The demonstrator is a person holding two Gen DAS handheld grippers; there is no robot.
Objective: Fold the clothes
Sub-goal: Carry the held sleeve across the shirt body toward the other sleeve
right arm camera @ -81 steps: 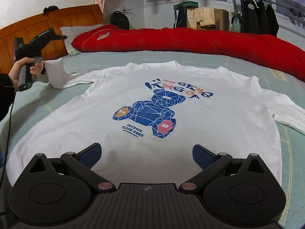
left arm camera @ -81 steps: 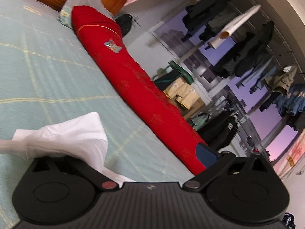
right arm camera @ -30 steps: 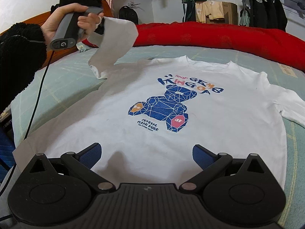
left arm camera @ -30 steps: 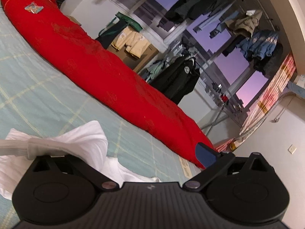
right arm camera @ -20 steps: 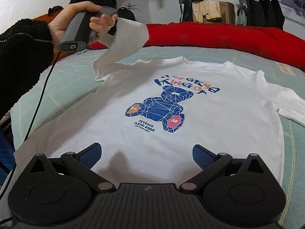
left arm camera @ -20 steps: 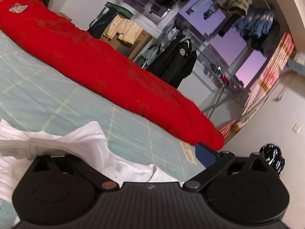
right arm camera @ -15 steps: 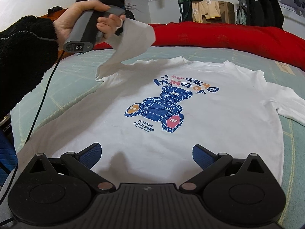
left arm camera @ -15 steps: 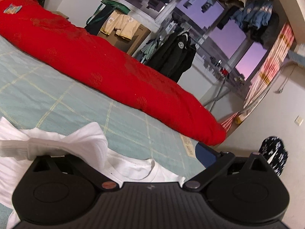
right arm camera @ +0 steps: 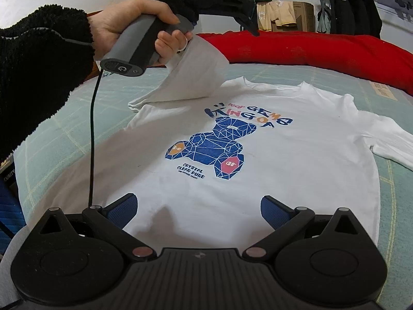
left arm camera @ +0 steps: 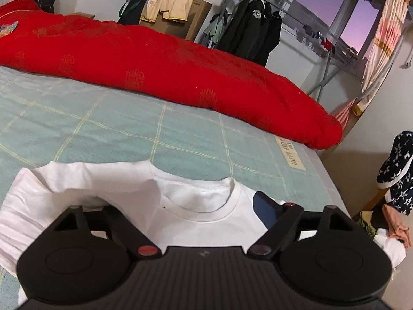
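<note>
Left claw (left arm camera: pixel 180 201) has just been closing, its jaws partly in; the sleeve (right arm camera: pixel 196 75) of the T-shirt (right arm camera: pixel 258 155) drapes off one finger, lifted over the collar (left arm camera: pixel 206 206), whether clamped I can't tell. Shirt lies flat on the bed (left arm camera: pixel 129 134), its body running back from the left claw toward the right claw (right arm camera: pixel 198 210), which sits apart and empty at the hem.

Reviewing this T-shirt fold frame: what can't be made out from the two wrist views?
- Left hand-held gripper: in the left wrist view the lifted sleeve hides one finger; whether the pads pinch it is unclear.
- In the right wrist view the hand blocks those fingertips.
- T-shirt hem: hidden by the right hand-held gripper body.
- Far sleeve: cut off at the right wrist view's edge.
</note>
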